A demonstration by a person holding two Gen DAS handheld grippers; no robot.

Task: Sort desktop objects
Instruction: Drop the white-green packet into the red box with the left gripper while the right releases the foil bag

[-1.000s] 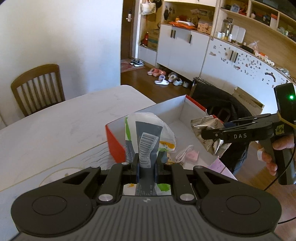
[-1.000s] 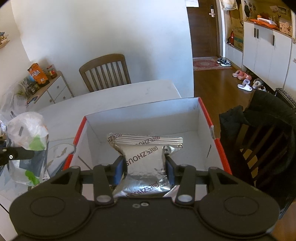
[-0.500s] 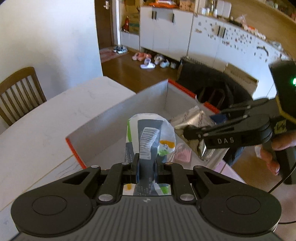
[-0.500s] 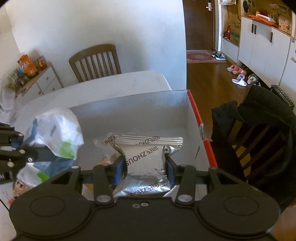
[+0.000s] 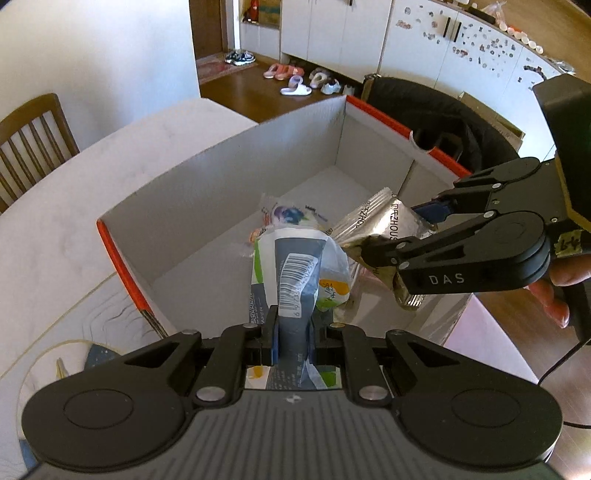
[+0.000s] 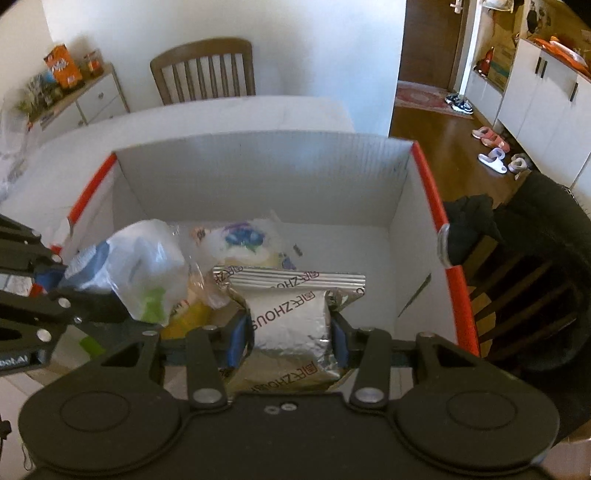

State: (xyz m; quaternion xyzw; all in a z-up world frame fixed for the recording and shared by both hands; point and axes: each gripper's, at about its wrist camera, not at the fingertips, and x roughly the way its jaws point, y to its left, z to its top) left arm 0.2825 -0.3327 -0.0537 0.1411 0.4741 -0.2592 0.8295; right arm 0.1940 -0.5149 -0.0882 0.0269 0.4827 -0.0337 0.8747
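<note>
Deposit step: left gripper (image 5: pixel 291 332) clenched on a tissue pack (image 5: pixel 295 273), right gripper (image 6: pixel 290 341) on a foil pouch (image 6: pixel 291 317), both over the box (image 6: pixel 258 170); next, release at 12 o'clock.

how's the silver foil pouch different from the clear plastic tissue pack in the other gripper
The silver foil pouch is opaque and shiny, with a ribbed seal; the clear plastic tissue pack is see-through, barcoded, with green print. The pouch looks wider. Both are held over the white cardboard box.

- White walls (image 6: pixel 221 22), brown wooden floor (image 5: pixel 258 88).
- Slatted wooden chair (image 6: pixel 203 70) behind the pale bench (image 5: pixel 74 192).
- White cabinets (image 5: pixel 332 29); slippers (image 5: pixel 295 89) lie before them.
</note>
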